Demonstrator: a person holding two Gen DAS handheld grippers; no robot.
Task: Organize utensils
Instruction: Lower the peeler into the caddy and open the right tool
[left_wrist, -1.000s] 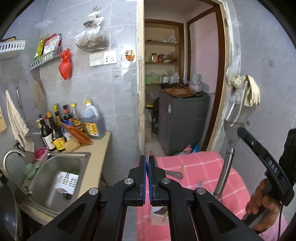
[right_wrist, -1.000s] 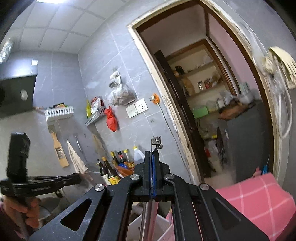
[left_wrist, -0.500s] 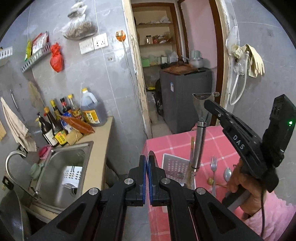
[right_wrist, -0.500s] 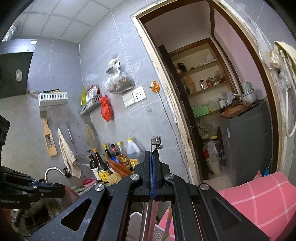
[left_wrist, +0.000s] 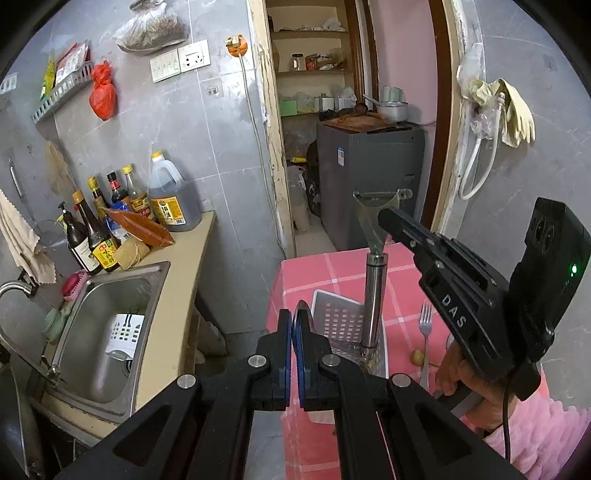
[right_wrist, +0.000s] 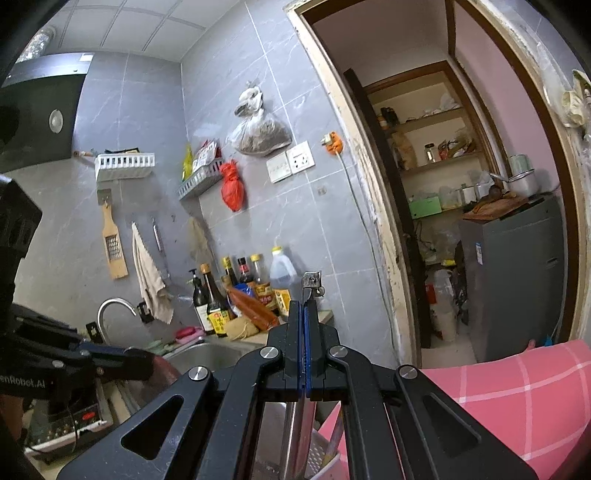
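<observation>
My right gripper (right_wrist: 304, 310) is shut on a steel Y-shaped peeler (left_wrist: 373, 280). It holds the peeler upright by the neck, head on top. The handle's lower end hangs in a white perforated basket (left_wrist: 338, 319) on the pink checked table (left_wrist: 317, 273). My left gripper (left_wrist: 294, 317) is shut on a thin rounded metal utensil (left_wrist: 302, 305) seen edge-on, which I cannot identify. It hangs at the table's left edge, just left of the basket. A fork (left_wrist: 424, 326) lies on the cloth right of the basket. A hand (left_wrist: 452, 373) holds the right gripper (left_wrist: 386, 218).
Left of the table is a counter with a steel sink (left_wrist: 107, 325), sauce bottles (left_wrist: 92, 240) and an oil jug (left_wrist: 171, 199). Behind the table an open doorway shows a grey appliance (left_wrist: 369, 177). An induction cooker (right_wrist: 70, 417) sits at the lower left. A small round yellowish thing (left_wrist: 417, 356) lies by the fork.
Both grippers have come down. The table, basket and fork have come into the left wrist view, and the peeler has sunk with its handle end into the basket.
</observation>
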